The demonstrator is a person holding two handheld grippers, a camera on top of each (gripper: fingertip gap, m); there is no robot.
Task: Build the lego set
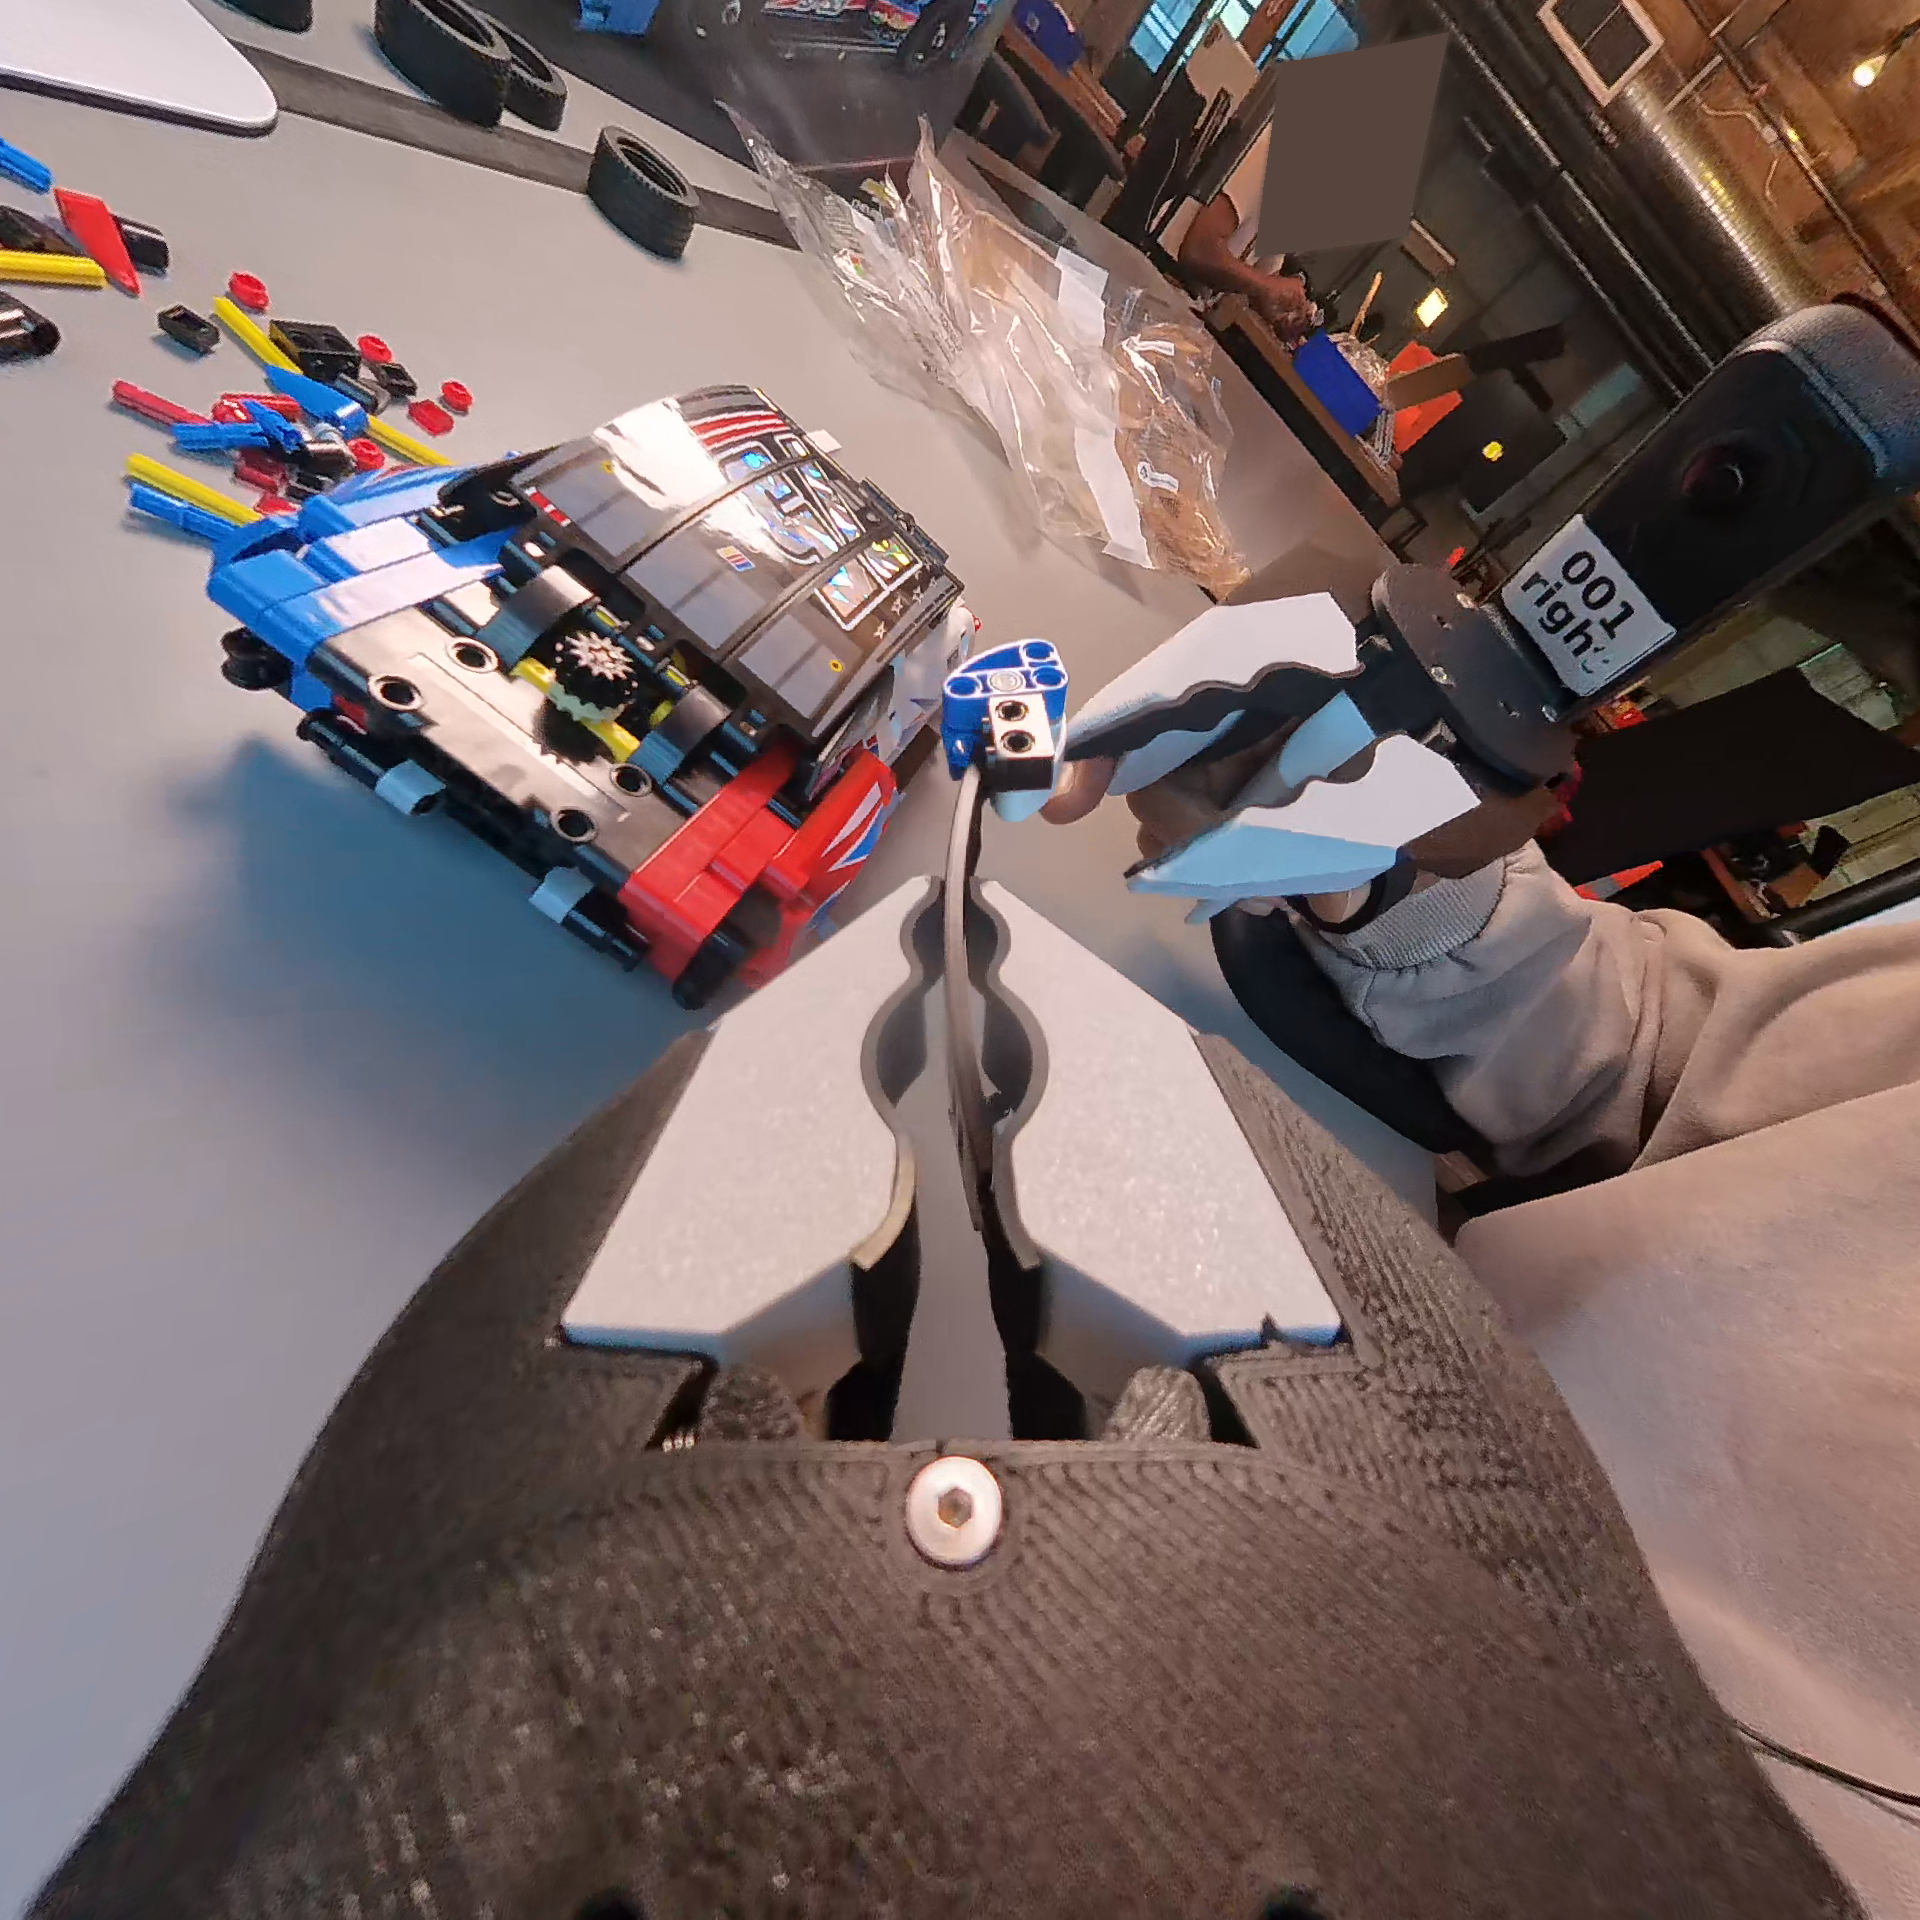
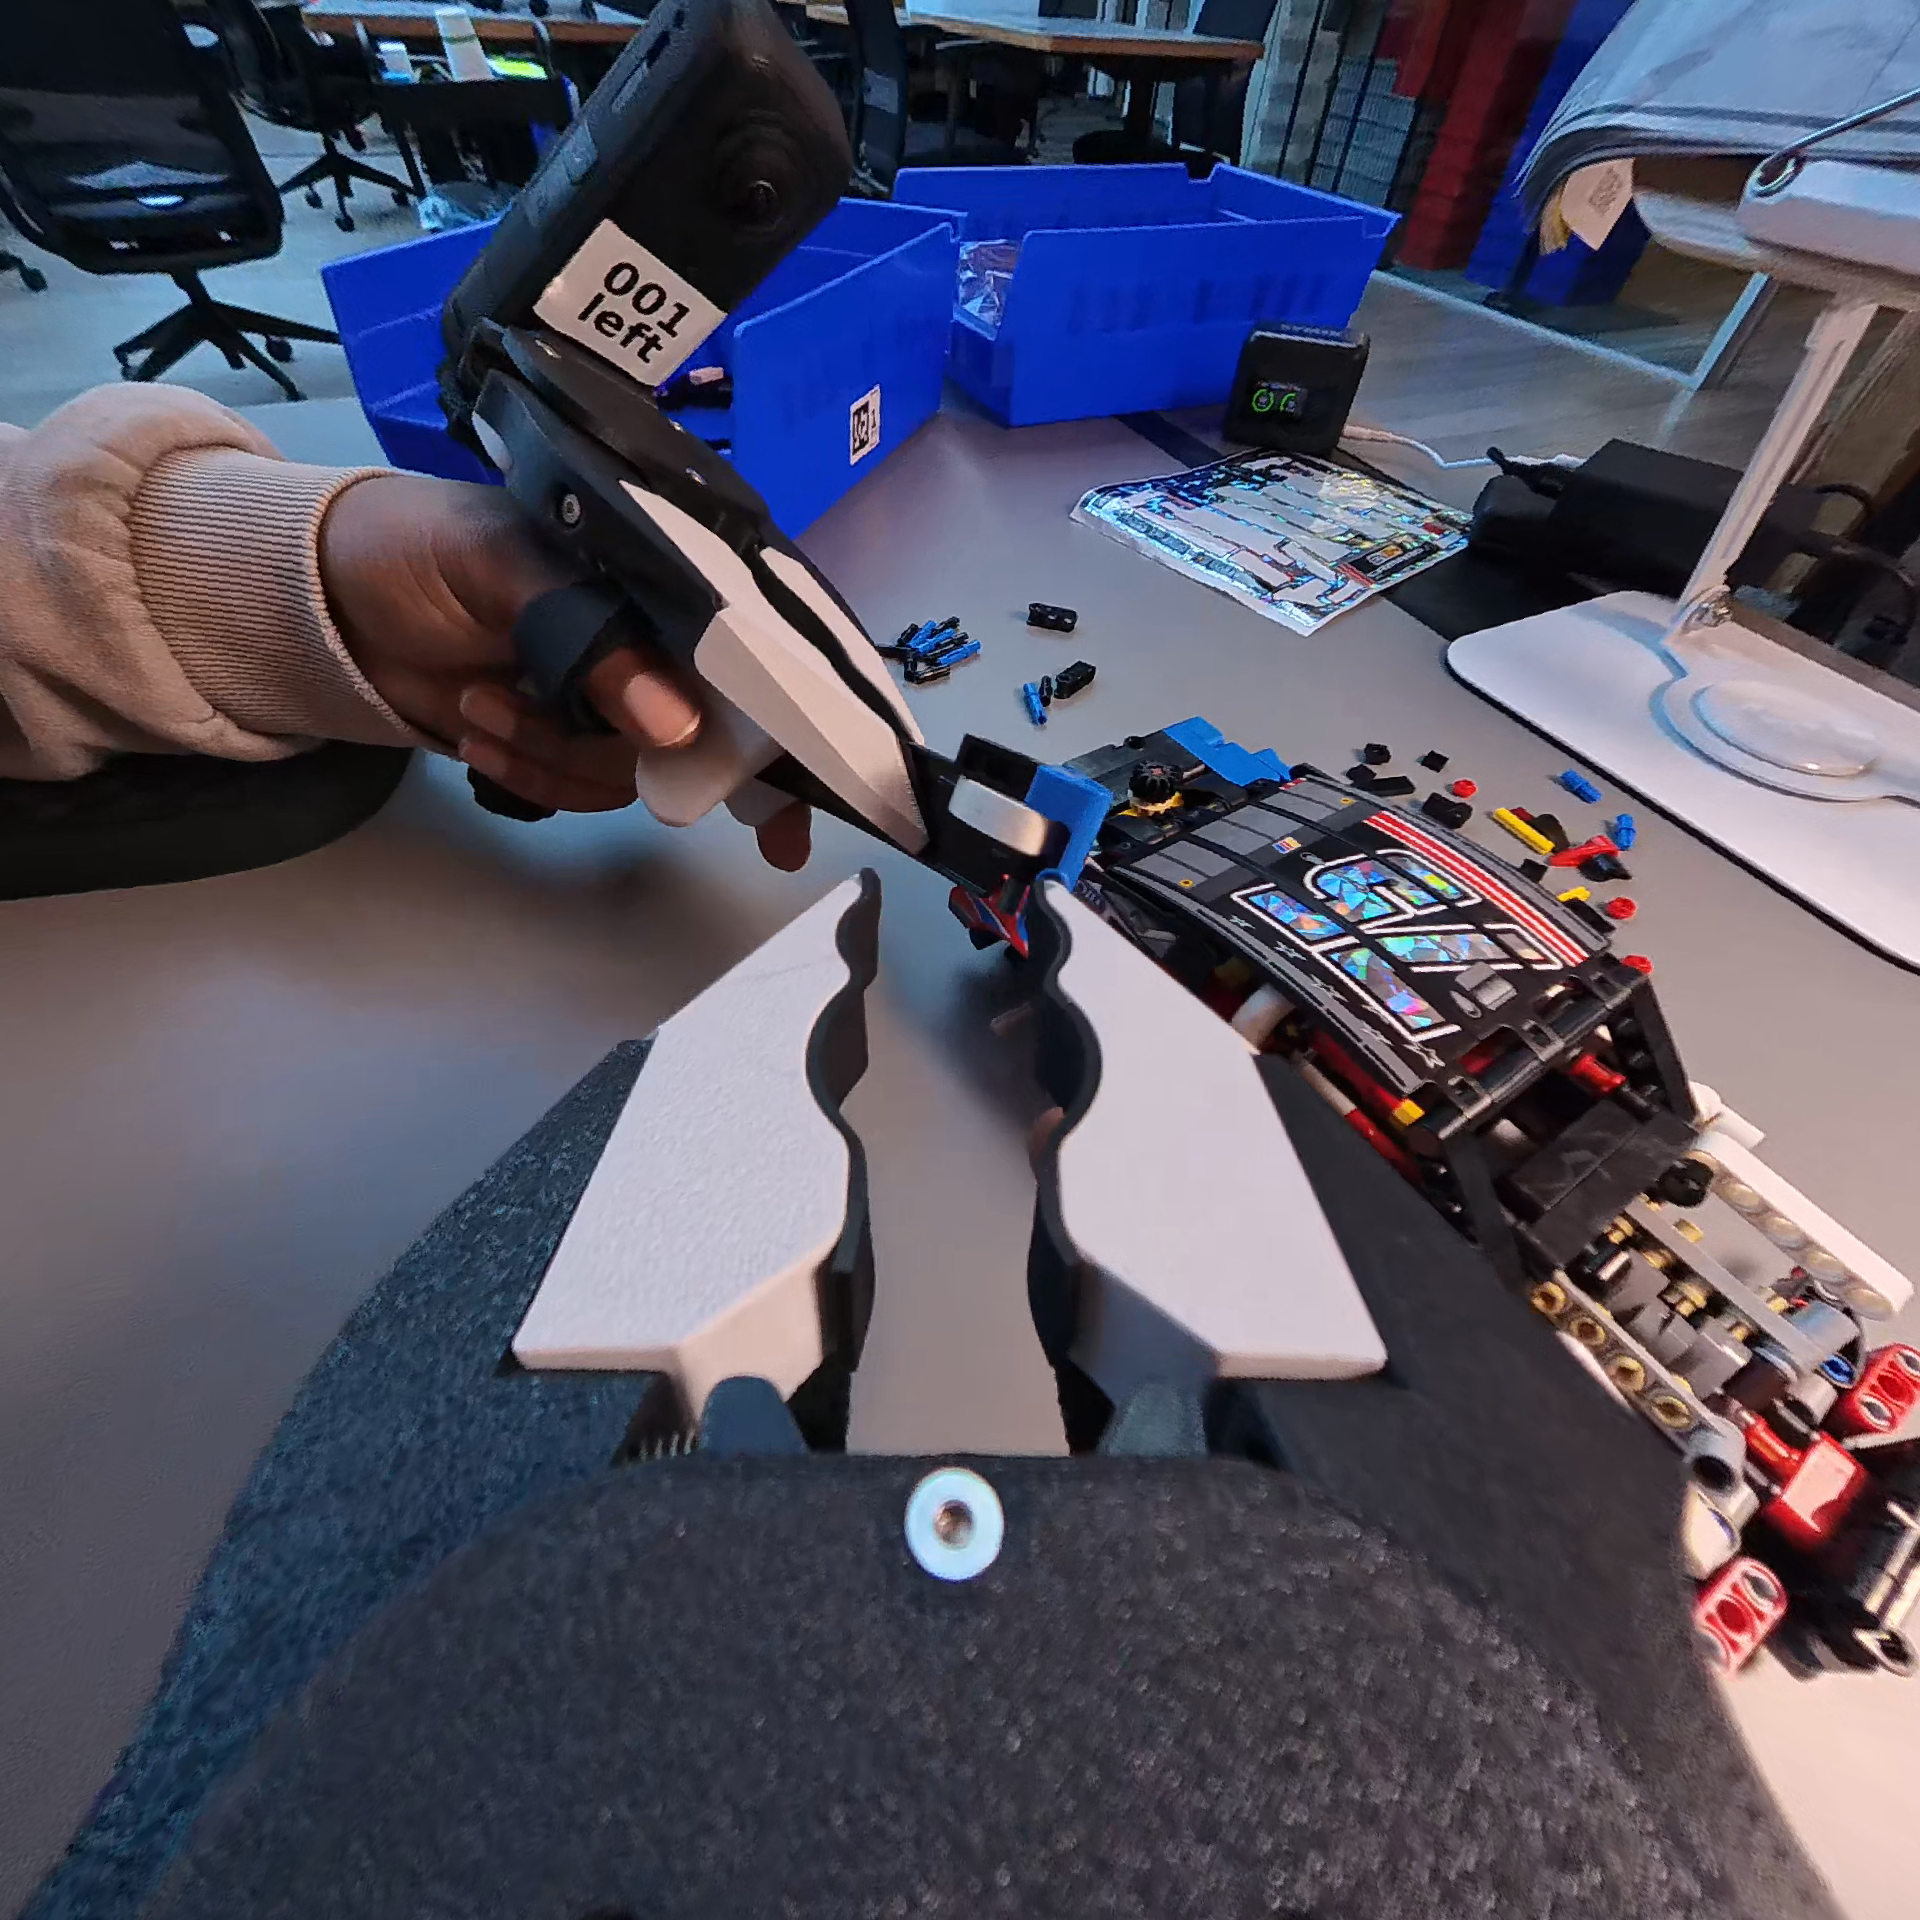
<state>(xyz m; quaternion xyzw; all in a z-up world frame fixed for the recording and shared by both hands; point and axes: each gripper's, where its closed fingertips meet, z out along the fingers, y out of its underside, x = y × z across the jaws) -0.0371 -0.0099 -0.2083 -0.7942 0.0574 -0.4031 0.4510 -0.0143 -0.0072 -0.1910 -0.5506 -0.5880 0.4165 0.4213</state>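
Note:
A partly built lego car (image 1: 623,665) with a black stickered roof, blue front and red rear lies on the grey table; it also shows in the right wrist view (image 2: 1403,935). My left gripper (image 1: 951,894) is shut on a thin black curved panel (image 1: 961,935) that carries a blue and grey piece (image 1: 997,696) at its far end. It holds the panel above the table, next to the car. In the right wrist view the left gripper (image 2: 914,810) holds this part (image 2: 1060,821) just ahead of my right gripper (image 2: 954,891), which is open and empty. The right gripper (image 1: 1101,810) sits beside the blue piece.
Loose red, blue, yellow and black pieces (image 1: 291,395) lie at the far left, with black tires (image 1: 639,192) and clear plastic bags (image 1: 1039,364) behind. Blue bins (image 2: 831,343), a sticker sheet (image 2: 1278,535), small pins (image 2: 935,644) and a white lamp base (image 2: 1714,707) stand beyond the car. Left and right tips are no more than a few centimetres apart.

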